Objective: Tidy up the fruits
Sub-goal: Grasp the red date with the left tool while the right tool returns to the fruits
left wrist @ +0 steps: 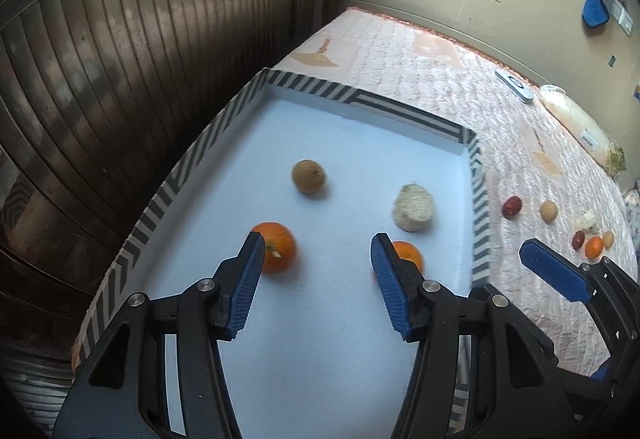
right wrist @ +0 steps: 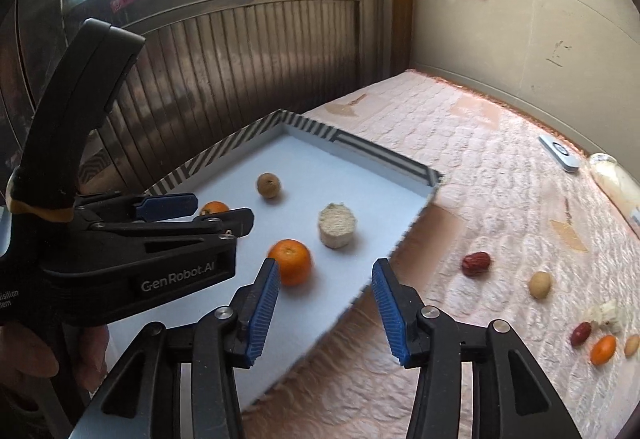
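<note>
A shallow tray (left wrist: 400,111) with a striped rim and pale blue floor holds two oranges (left wrist: 280,251) (left wrist: 410,255), a brown round fruit (left wrist: 308,177) and a pale cut chunk (left wrist: 414,207). My left gripper (left wrist: 318,243) hovers open above the tray floor, with nothing between its pads and one orange just beyond each fingertip. My right gripper (right wrist: 326,267) is open and empty over the tray's right edge (right wrist: 400,243), its left finger beside an orange (right wrist: 290,261). A red date (right wrist: 476,263) and a pale round fruit (right wrist: 540,283) lie on the pink bedspread.
Further right on the bedspread (right wrist: 460,159) lies a small cluster: a date (right wrist: 581,333), a small orange (right wrist: 603,349) and pale pieces (right wrist: 608,313). A remote (right wrist: 560,153) and a bag (right wrist: 616,187) lie by the wall. A dark wooden panel (left wrist: 120,79) stands left of the tray.
</note>
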`<state>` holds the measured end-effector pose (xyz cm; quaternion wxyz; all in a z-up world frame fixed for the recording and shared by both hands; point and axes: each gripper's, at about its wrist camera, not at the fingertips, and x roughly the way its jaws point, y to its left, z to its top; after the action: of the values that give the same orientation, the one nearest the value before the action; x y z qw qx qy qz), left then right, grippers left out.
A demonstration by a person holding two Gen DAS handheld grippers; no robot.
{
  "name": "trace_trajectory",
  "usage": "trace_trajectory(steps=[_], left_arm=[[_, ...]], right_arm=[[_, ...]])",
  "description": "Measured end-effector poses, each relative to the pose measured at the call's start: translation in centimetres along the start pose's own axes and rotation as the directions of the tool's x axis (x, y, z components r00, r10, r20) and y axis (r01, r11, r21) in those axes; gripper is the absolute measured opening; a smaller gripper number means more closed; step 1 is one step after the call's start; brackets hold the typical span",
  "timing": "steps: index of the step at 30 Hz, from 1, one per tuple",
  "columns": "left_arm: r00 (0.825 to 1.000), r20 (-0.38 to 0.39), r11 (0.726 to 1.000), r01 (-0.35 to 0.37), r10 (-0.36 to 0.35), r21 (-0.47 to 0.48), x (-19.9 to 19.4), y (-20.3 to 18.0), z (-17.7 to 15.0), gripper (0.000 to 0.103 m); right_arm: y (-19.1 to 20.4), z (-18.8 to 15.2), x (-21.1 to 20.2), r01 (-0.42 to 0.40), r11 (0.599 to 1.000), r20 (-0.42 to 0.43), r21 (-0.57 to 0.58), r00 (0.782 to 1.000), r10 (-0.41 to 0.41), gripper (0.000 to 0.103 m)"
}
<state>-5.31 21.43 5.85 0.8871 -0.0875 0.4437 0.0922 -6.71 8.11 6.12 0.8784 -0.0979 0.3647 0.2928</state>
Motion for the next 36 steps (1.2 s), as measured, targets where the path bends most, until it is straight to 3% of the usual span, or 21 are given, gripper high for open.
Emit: trace_trajectory(steps=[12, 19, 28, 32, 36], left_arm=[[0.998, 0.004, 0.992, 0.067, -0.068, 0.104, -1.0, -6.4, -0.2, 0.055], [0.994, -0.037, 0.985, 0.111, -0.107, 0.133, -0.3, -10.1, 0.0, 0.055], [0.975, -0.158, 0.984, 0.169, -0.158, 0.061, 3.5, -14.7, 2.6, 0.055], [0.965, -0.210, 0.986, 0.165, -0.158, 0.016, 5.7, -15.9, 3.5, 0.055], [0.965, -0.214, 0.988, 0.153, -0.154, -0.018, 6.9, -16.5, 4.2, 0.055]], right_arm=[[-6.8, -2.7, -3.5, 0.099, 0.987, 0.008, 0.124, 0.995, -0.101, 0.047], [-11.1, -5.1, -6.0, 0.155, 0.966, 0.001, 0.207, 0.987, -0.159, 0.047], [-14.9, -7.3, -8.0, 0.167, 0.949, 0.006, 0.267, 0.985, -0.175, 0.047], [-16.5, -8.0, -8.5, 0.155, 0.942, 0.010, 0.299, 0.986, -0.166, 0.047], [-17.3, -8.4, -8.3, 0.145, 0.940, 0.006, 0.310, 0.988, -0.154, 0.047]])
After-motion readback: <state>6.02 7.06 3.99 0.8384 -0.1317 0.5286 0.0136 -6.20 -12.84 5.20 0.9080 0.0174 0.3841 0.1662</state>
